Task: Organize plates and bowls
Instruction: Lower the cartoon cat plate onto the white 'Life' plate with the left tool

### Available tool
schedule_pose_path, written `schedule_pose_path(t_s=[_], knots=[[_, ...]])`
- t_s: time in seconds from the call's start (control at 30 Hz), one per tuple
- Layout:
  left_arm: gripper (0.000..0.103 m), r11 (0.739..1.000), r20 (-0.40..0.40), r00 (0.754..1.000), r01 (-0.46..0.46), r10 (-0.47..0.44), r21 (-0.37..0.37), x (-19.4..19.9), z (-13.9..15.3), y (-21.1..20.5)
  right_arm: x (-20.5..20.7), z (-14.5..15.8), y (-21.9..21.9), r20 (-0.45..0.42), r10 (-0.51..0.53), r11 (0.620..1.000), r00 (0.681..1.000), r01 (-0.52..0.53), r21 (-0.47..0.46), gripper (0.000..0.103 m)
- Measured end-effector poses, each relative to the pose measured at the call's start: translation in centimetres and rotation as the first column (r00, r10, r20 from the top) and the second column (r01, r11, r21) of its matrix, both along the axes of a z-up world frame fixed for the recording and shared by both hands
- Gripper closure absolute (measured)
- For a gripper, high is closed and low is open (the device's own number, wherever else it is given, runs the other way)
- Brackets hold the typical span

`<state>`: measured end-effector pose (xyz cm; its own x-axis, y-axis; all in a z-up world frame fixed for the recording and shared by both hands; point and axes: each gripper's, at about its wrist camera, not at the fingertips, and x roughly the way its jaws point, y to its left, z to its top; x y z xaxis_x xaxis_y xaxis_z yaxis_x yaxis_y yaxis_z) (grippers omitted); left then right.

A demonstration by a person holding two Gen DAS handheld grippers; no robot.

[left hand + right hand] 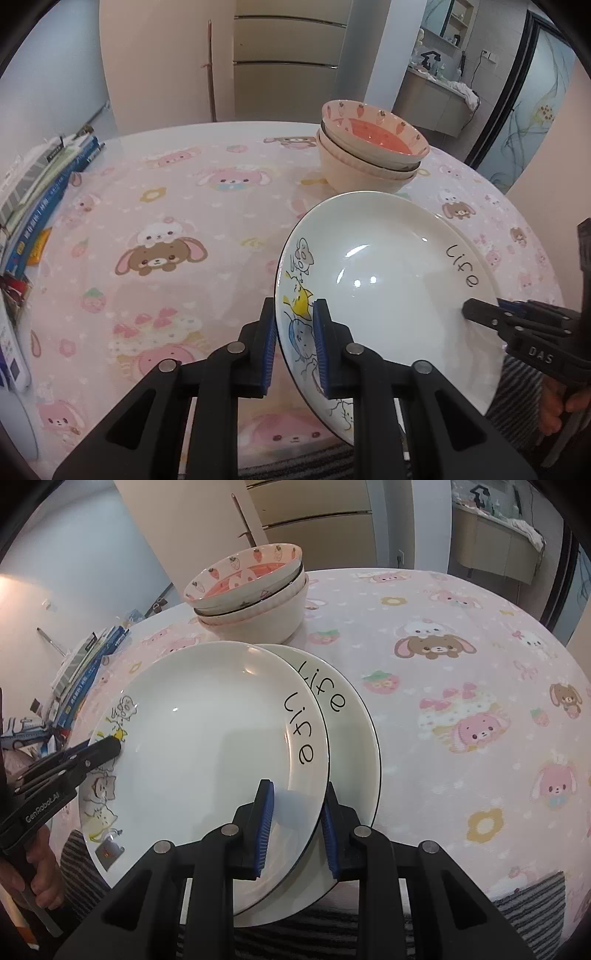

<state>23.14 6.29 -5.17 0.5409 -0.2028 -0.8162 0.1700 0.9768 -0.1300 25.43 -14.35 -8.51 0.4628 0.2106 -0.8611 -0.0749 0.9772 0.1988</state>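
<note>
Glossy ceramic plate (388, 280); matt printed tablecloth (177, 206).

At lower centre of the frame the left tongs (293, 343) clamp the cat-painted rim of a tilted white plate (388, 291). The right tongs (476, 314) touch its right edge. Stacked bowls (365, 155) stand beyond, upper centre, on the pink tabletop (166, 206); books (44, 184) lie at left.

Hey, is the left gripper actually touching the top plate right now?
Touching. The left wrist view shows the left gripper with both blue pads clamped on the top plate rim.
</note>
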Motion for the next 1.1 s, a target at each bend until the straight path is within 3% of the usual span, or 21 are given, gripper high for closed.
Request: schedule_pose_path(t_s=[0.07, 0.27, 0.4, 0.7, 0.9, 1.1], knots=[[0.081, 1.000, -0.003, 1.000, 0.009, -0.009, -0.007, 0.0, -0.4, -0.2, -0.2, 0.1, 0.1, -0.003, 0.002, 1.000, 1.000, -0.002, -0.008, 0.076], [0.084, 1.000, 0.014, 1.000, -0.011, 0.011, 0.001, -0.2, -0.3, -0.1, -1.1, 0.4, 0.4, -0.001, 0.026, 0.999, 1.000, -0.026, -0.039, 0.076], [0.087, 0.998, 0.061, 0.998, -0.029, 0.025, 0.055, -0.7, 0.0, -0.5, -2.5, 0.8, 1.1, 0.016, 0.034, 0.996, 0.999, -0.032, -0.085, 0.076], [0.087, 0.994, 0.125, 0.992, -0.023, 0.010, 0.104, -1.0, -0.2, -1.4, -3.5, 1.4, 0.5, 0.040, -0.006, 0.997, 0.999, 0.009, -0.074, 0.079], [0.088, 0.998, 0.124, 0.992, -0.004, -0.003, 0.058, -0.7, -0.5, -1.2, -3.4, 1.8, 0.1, 0.061, -0.015, 0.996, 0.998, 0.020, -0.083, 0.079], [0.088, 0.997, 0.108, 0.994, 0.027, -0.035, 0.072, -0.8, -1.1, -2.3, -3.8, 2.5, -0.2, 0.085, -0.036, 0.988, 0.996, 0.048, -0.147, 0.079]])
